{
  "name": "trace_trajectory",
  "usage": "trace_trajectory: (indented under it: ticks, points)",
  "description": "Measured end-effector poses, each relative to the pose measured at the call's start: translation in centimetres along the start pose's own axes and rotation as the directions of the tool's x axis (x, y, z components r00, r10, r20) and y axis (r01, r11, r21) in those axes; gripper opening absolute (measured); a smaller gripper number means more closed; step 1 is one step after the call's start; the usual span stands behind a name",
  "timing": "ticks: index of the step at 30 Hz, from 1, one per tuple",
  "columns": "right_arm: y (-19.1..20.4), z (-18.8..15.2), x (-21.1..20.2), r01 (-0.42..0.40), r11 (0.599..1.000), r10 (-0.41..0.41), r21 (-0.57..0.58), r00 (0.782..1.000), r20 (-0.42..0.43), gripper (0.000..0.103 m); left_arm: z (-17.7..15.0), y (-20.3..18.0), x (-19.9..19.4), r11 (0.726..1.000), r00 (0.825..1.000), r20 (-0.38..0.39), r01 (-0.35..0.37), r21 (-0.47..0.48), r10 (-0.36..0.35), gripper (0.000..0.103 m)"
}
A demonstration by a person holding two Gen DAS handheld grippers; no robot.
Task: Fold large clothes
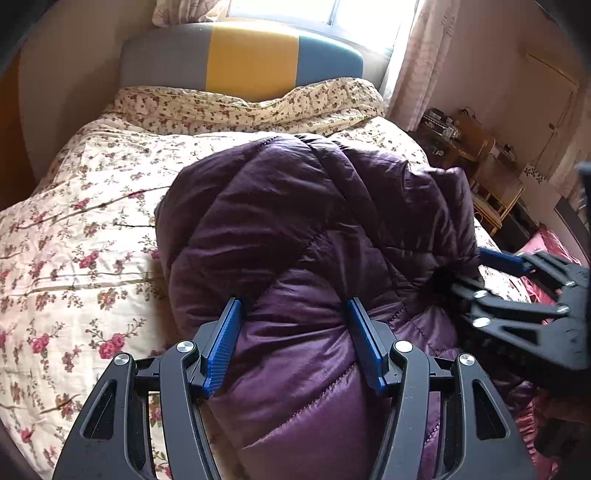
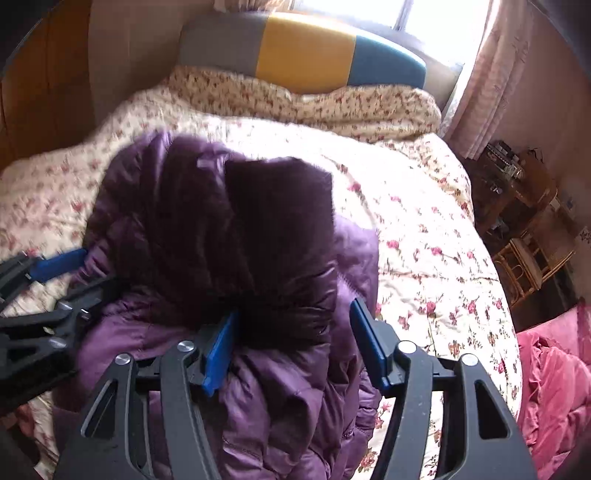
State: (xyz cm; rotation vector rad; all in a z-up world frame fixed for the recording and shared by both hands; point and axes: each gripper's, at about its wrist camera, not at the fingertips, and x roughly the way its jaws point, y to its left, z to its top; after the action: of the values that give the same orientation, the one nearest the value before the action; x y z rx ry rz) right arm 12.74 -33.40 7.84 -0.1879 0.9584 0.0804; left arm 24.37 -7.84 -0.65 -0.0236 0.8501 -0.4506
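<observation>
purple puffer jacket (image 1: 317, 229) bunched mid-bed on floral quilt (image 1: 74, 229) | left gripper (image 1: 293, 339) clamped on a fat fold | right gripper (image 2: 291, 343) over dark bundle, grip unclear | striped headboard (image 1: 243, 55), bright window (image 1: 354, 14), pink curtains (image 2: 491, 85), rattan chair (image 2: 532, 262)

The bed (image 1: 74, 206) under me wears a cream floral quilt (image 2: 424, 236). A purple padded coat (image 1: 295, 229) lies bunched on it, with a second floral cover (image 1: 240, 110) heaped against the headboard (image 1: 240, 55).
</observation>
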Motion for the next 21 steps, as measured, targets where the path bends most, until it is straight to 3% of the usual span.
trace_trajectory:
  ticks: [5, 12, 16, 18, 21]
  points:
    - [0.5, -2.6, 2.5, 0.017, 0.999, -0.021, -0.041, 0.996, -0.083, 0.055, -0.5, -0.9, 0.4, 1.0, 1.0, -0.012, 0.015, 0.028, -0.014, 0.058]
    - [-1.7, -5.1, 5.1, -0.079, 0.993, 0.086, 0.083, 0.993, -0.084, 0.057, -1.4, -1.8, 2.0, 0.998, 0.999, -0.03, 0.017, 0.06, -0.015, 0.058]
    - [-2.6, -5.3, 4.9, -0.087, 0.989, 0.094, 0.118, 0.994, -0.058, 0.069, -1.4, -1.1, 1.4, 0.999, 0.999, -0.014, 0.038, 0.024, -0.038, 0.059]
    - [-3.2, -5.4, 4.6, -0.066, 0.989, 0.072, 0.134, 0.997, -0.039, 0.081, -1.3, -0.1, 0.4, 0.999, 0.999, 0.005, 0.045, -0.019, -0.045, 0.069]
    - [-4.2, -5.4, 4.3, -0.081, 0.982, 0.087, 0.169, 0.996, -0.027, 0.089, -1.7, 1.0, -0.8, 0.998, 0.999, 0.024, 0.03, -0.052, -0.029, 0.077]
